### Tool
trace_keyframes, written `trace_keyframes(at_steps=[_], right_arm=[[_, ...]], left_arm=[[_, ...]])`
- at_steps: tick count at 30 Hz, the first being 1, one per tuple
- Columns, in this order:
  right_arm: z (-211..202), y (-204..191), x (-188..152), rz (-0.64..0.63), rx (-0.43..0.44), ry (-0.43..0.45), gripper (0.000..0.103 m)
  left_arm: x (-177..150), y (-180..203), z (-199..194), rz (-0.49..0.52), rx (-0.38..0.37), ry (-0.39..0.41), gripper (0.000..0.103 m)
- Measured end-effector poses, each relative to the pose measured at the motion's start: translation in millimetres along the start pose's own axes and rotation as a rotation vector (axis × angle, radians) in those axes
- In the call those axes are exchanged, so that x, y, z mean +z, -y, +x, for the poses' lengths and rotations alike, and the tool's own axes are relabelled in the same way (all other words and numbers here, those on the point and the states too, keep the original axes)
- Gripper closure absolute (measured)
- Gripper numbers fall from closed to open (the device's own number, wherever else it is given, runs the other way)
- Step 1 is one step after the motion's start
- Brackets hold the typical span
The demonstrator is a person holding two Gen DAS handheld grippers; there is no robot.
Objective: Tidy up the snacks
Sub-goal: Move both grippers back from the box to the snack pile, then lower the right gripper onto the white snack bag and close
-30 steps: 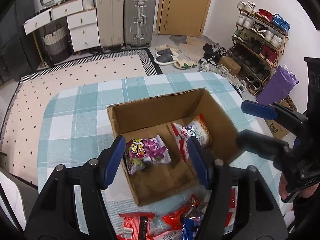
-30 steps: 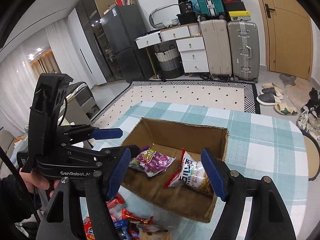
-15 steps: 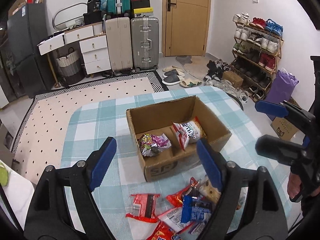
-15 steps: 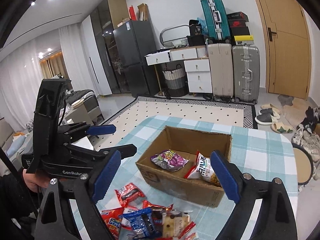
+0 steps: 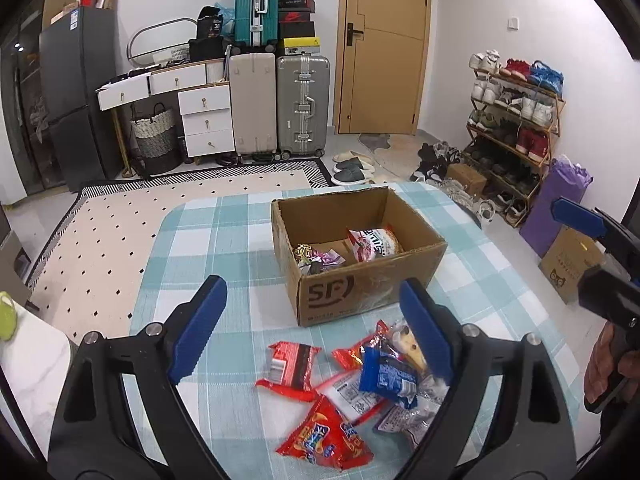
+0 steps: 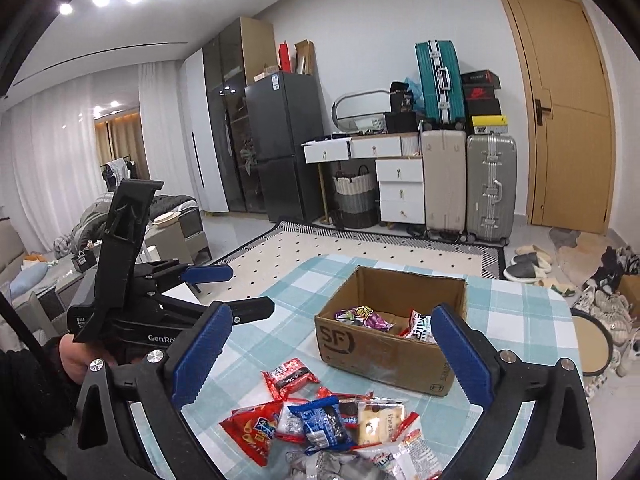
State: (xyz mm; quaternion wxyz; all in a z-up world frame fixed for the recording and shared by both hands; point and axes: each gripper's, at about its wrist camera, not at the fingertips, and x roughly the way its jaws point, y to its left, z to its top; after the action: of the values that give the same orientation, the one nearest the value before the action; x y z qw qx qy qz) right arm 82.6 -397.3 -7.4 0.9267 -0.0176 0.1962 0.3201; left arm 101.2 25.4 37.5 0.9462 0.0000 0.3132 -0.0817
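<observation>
I hold a hand-held gripper in each hand above a tabletop [image 5: 224, 240] covered in a teal and white checked cloth. My left hand-held gripper [image 5: 316, 336] has its blue-padded jaws spread wide and empty. My right hand-held gripper [image 6: 332, 356] is spread wide too, with nothing between its jaws.

A brown cardboard box [image 5: 360, 288] stands open near the middle of the tabletop, its printed short end facing me and its long axis running away from me toward the far edge. Inside it lie two packets side by side: a purple packet [image 5: 316, 256] on the left and a white and red packet [image 5: 372, 240] on the right.

Just in front of the box, a loose pile of snacks waits on the cloth. A red and black packet [image 5: 292, 368] lies flat at the left of the pile, a little apart from the rest, its long axis pointing roughly toward the box. A blue packet [image 5: 388, 376] rests on top of the heap, slanted. A large red packet [image 5: 324, 440] lies nearest to me.

I judge the sorting is partly done, and I am between picks. The next move calls for lowering one hand-held gripper over a single packet, probably the separate red and black one, and closing across its narrow width.
</observation>
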Motion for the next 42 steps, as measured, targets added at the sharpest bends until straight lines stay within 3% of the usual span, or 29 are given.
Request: trace_keyframes(at_steps=[2, 4, 15, 27, 31, 42], right_arm=[[-12.8, -5.9, -7.8, -0.014, -0.022, 0.021, 0.001], [-21.3, -8.9, -13.7, -0.014, -0.034, 0.036, 0.001], [-50.0, -5.3, -56.0, 0.055, -0.090, 0.073, 0.001], [-25.3, 21.5, -113.1, 0.127, -0.104, -0.042, 0.001], [-13.5, 34.4, -124.9, 0.144, -0.112, -0.083, 0.001], [25.7, 63.3, -138.5, 0.174, -0.102, -0.190, 0.001]], left_arm=[[-9.5, -1.3, -12.9, -0.019, 0.000, 0.025, 0.012], [-14.4, -1.2, -20.6, -0.033, -0.001, 0.046, 0.000], [-65.4, 0.7, -49.8, -0.082, 0.024, 0.138, 0.000], [-122.1, -8.5, -10.9, -0.104, 0.056, 0.113, 0.000], [-127.1, -12.9, 5.1, -0.108, 0.081, 0.109, 0.000], [-125.6, -25.3, 51.2, -0.162, 0.047, 0.032, 0.000]])
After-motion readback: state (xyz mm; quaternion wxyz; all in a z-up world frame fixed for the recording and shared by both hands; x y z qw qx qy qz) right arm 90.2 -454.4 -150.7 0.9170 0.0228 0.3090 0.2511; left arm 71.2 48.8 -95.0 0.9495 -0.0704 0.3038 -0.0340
